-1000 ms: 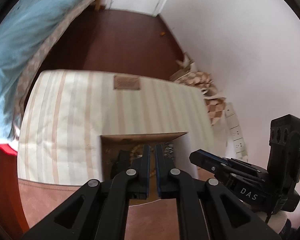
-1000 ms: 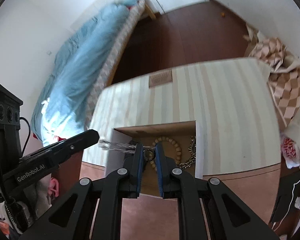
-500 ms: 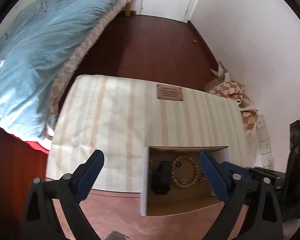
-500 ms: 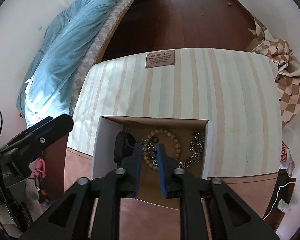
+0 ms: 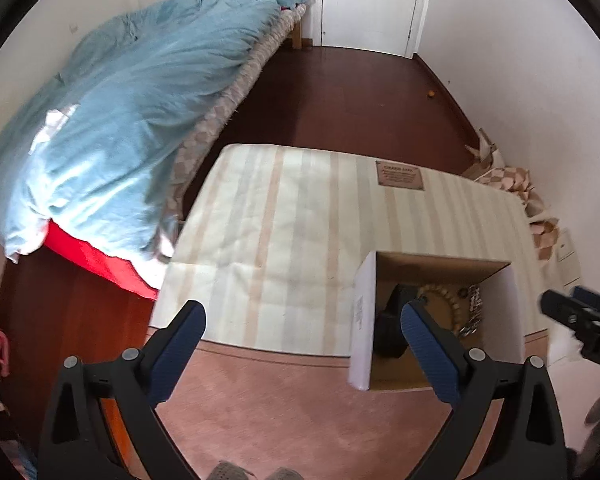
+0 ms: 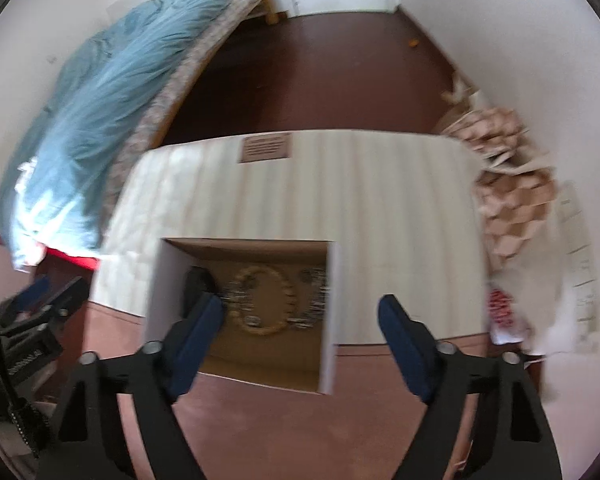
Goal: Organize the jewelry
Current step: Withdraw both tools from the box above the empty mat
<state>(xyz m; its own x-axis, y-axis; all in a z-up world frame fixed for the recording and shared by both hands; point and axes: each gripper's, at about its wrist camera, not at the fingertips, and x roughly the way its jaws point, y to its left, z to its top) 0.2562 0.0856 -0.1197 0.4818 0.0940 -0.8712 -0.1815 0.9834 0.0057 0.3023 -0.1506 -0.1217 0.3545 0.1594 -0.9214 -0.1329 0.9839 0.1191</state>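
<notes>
With both the left tool (image 5: 304,336) and right tool (image 6: 300,316) spread apart and empty above the box (image 6: 244,312), any next grab should descend slowly onto one piece.

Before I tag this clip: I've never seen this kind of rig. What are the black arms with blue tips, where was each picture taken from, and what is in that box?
There is no robot here. A person carries a hand-held two-finger gripper in each hand, and a fisheye camera on each looks forward along its fingers. One picture comes from the left gripper, the other from the right gripper. The blue parts are the finger pads. Both grippers are open and hold nothing.

Below them an open cardboard box sits on a striped mattress. Inside lie a wooden bead bracelet, silver chain jewelry and a black item that I cannot identify. The right view is motion-blurred, so fine detail is lost.

A bed with a blue duvet stands to the left.
</notes>
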